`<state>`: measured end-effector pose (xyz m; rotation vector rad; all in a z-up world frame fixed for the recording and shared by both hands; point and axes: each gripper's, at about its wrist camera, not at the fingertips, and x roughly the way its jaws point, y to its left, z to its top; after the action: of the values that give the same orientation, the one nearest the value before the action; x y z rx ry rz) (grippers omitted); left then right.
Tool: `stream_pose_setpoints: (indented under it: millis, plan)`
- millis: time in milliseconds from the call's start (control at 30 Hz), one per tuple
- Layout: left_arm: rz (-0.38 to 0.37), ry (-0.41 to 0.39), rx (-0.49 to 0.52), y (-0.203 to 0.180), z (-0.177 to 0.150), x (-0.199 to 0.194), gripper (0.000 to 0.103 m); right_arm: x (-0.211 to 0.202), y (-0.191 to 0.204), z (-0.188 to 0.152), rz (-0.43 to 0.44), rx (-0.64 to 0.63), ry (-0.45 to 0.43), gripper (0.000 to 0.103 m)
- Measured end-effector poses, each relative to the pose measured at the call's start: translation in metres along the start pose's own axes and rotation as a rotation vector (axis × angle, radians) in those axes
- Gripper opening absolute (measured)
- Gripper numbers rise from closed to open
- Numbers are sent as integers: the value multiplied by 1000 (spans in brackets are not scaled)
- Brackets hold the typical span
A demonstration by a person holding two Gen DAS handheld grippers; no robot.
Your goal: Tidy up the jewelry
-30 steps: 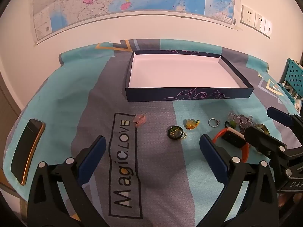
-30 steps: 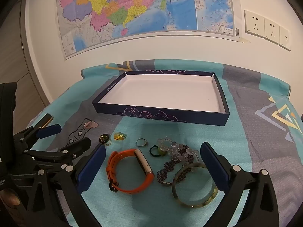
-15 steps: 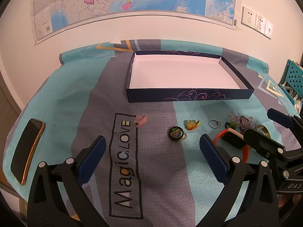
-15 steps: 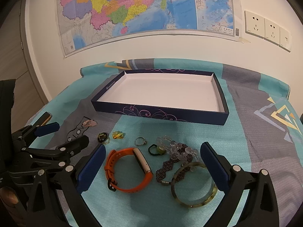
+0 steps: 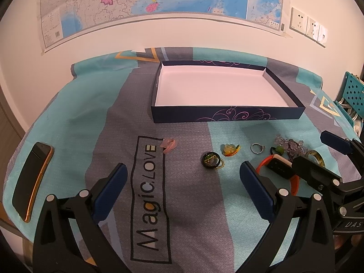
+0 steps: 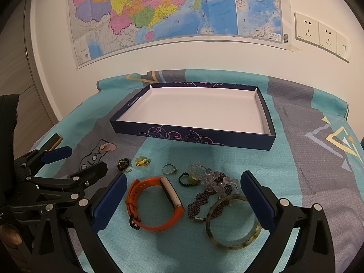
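A dark blue box (image 5: 227, 115) with a white inside stands empty at the back of the cloth; it also shows in the right wrist view (image 6: 193, 136). Jewelry lies in front of it: an orange wristband (image 6: 154, 204), a greenish bangle (image 6: 234, 223), a beaded bracelet (image 6: 204, 200), clear beads (image 6: 211, 175), a silver ring (image 6: 169, 168), a yellow charm (image 6: 142, 161), a black round pendant (image 6: 124, 164) and a pink piece (image 6: 108, 147). My right gripper (image 6: 182, 200) is open over the wristband and bangle. My left gripper (image 5: 182, 188) is open, near the pendant (image 5: 211, 159).
A black phone (image 5: 31, 179) lies at the cloth's left edge. A wall with a map (image 6: 170, 11) and sockets (image 6: 320, 34) stands behind the table. A teal perforated rack (image 5: 352, 95) is at the far right.
Both grippers have drifted slightly; the jewelry sits a little lower and nearer in the right wrist view. Nothing was picked up or moved.
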<state>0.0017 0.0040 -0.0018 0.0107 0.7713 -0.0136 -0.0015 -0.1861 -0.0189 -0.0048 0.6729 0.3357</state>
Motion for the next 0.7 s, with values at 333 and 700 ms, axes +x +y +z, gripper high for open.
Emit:
stream_pose_setpoints:
  millis: [333,700]
  plan:
    - [2,-1,-1,-1,0,0,97,0,2,0,0,-3,-2,97]
    - [-4,1,-1,-1,2,0,97,0,2,0,0,-6,0,97]
